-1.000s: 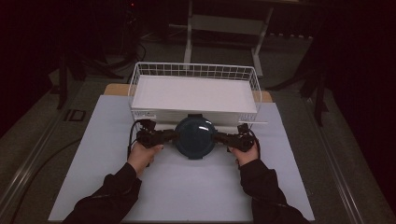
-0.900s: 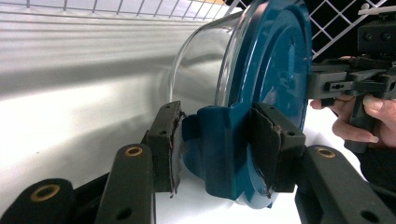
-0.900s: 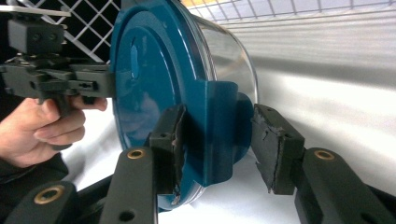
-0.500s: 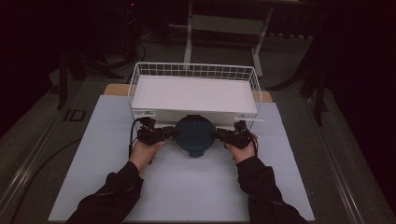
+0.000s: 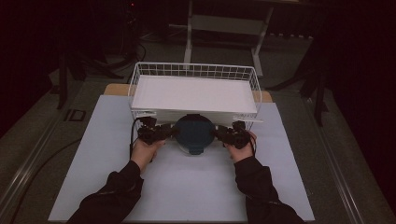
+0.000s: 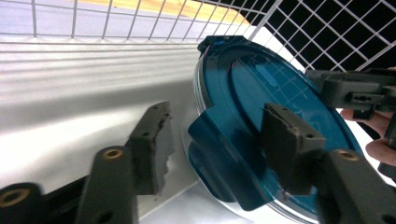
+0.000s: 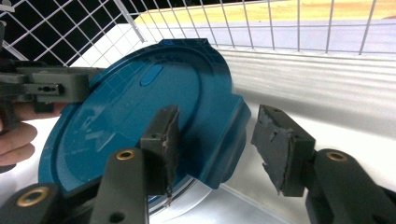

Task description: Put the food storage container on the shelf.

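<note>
1. Two tongs flank the blue lid (image 5: 194, 133), leaning on the wire basket (image 5: 194, 71) front, tabletop centre.
2. Left tongs (image 5: 172, 133) at 9 o'clock, right tongs (image 5: 217, 133) at 3; equally near.
3. Both just opening, lid tabs between pads (image 7: 164, 135), unpinched.

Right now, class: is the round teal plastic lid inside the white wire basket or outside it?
Outside: the round teal plastic lid leans against the white wire basket front.

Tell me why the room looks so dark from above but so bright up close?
High view: dim all round, only the mat and basket lit, the lid murky. Left gripper view: bright, the lid glossy, mirroring the wire grid, near jaws soft. Right gripper view: likewise sharp on the lid, tray ridges glaring.
</note>
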### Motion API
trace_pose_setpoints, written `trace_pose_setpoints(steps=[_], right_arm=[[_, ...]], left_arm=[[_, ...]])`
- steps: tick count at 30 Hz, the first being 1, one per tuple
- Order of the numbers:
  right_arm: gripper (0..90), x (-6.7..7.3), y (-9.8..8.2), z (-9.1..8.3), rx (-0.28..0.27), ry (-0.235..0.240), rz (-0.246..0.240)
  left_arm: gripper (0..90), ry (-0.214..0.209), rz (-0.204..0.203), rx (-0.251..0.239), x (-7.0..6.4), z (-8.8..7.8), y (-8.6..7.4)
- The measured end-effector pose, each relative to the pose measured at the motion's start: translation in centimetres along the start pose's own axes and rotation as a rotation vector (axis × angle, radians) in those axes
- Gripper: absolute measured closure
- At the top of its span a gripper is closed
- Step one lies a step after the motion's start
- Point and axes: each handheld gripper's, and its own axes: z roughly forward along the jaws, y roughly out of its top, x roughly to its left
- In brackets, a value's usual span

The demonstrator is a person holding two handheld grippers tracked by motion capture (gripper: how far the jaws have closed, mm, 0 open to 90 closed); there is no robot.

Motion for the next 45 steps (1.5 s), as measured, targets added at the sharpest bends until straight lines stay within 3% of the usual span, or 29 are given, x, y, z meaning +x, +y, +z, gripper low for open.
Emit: trace_pose_setpoints(steps=[4,5,7,8,11,14,16,18,27,33,35,36,39,45], right_arm=[[44.0,0.3,0.1,-0.5,-0.018,0.003,0.001],[43.1,0.5,0.1,-0.6,-0.018,0.008,-0.005],[41.7,0.7,0.1,-0.9,-0.028,-0.001,-0.042],[41.0,0.7,0.1,-1.1,-0.026,0.008,-0.034],[40.8,0.9,0.1,-1.5,-0.027,0.015,-0.032],[41.0,1.3,-0.1,-1.9,-0.019,0.025,-0.040],[41.7,2.0,-0.5,-2.2,-0.005,0.024,-0.062],[41.4,2.4,-0.7,-2.6,-0.006,0.024,-0.063],[47.6,4.8,-1.9,-3.4,0.012,0.073,-0.100],[63.0,6.4,-2.8,-3.3,0.049,0.077,-0.117],[71.6,7.0,-3.1,-3.1,0.062,0.077,-0.130],[81.8,7.4,-3.4,-2.8,0.076,0.076,-0.144],[89.4,7.7,-3.6,-2.5,0.084,0.081,-0.143],[90.0,8.4,-4.2,-1.6,0.131,0.111,-0.165]], left_arm=[[31.0,-0.020,0.057,-0.012,-0.5,-0.7,-0.3],[28.7,-0.044,0.049,-0.005,-0.6,-0.9,-0.4],[23.4,-0.041,0.055,0.006,-0.8,-1.2,-0.6],[21.8,-0.066,0.057,0.009,-0.8,-1.4,-0.7],[15.6,-0.089,0.065,-0.011,-1.1,-2.0,-1.1],[12.7,-0.095,0.109,-0.023,-1.6,-2.7,-1.4],[0.4,-0.119,0.112,-0.007,-1.9,-2.9,-1.5],[0.4,-0.125,0.139,0.004,-2.6,-3.6,-1.9],[0.4,-0.137,0.181,0.015,-4.0,-5.7,-2.8],[0.4,-0.142,0.210,0.012,-4.8,-7.3,-3.8],[0.4,-0.144,0.220,0.016,-5.1,-7.8,-4.1],[0.4,-0.141,0.222,0.015,-5.2,-8.0,-4.3],[0.4,-0.138,0.239,0.010,-5.4,-8.8,-4.7],[0.4,-0.125,0.272,0.015,-5.8,-9.8,-5.6]])
